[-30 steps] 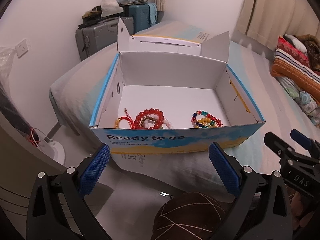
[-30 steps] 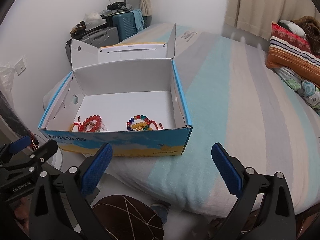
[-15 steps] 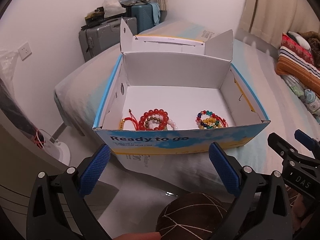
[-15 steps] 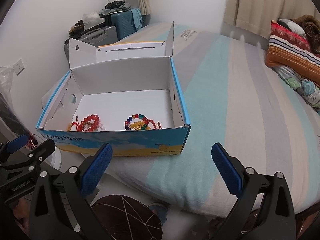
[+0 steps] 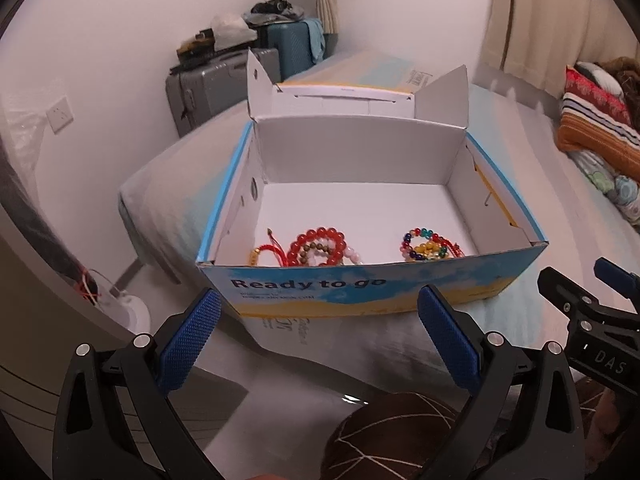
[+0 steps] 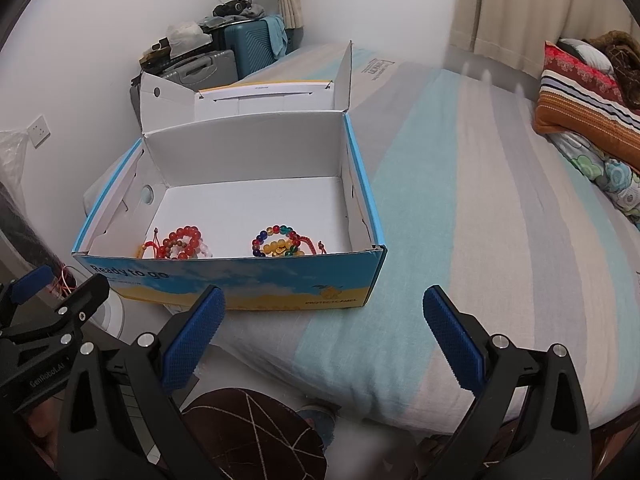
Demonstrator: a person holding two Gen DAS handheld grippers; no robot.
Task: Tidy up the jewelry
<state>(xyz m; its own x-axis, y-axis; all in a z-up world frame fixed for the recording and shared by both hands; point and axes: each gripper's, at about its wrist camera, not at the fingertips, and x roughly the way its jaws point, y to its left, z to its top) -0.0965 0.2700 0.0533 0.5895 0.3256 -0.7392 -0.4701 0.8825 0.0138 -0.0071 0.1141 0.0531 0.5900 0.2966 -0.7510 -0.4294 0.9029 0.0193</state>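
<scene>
With both the left gripper (image 5: 318,332) and right gripper (image 6: 323,330) held wide open and empty, the light, limp red bracelet (image 5: 318,246) is best pinched across its beads.

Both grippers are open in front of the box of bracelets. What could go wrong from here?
The box sits near the mattress corner, so a push could slide it off. The red bracelet lies tangled with cords and other beads, so a grab may lift several. Both piles hug the near wall, making reach-in awkward.
</scene>
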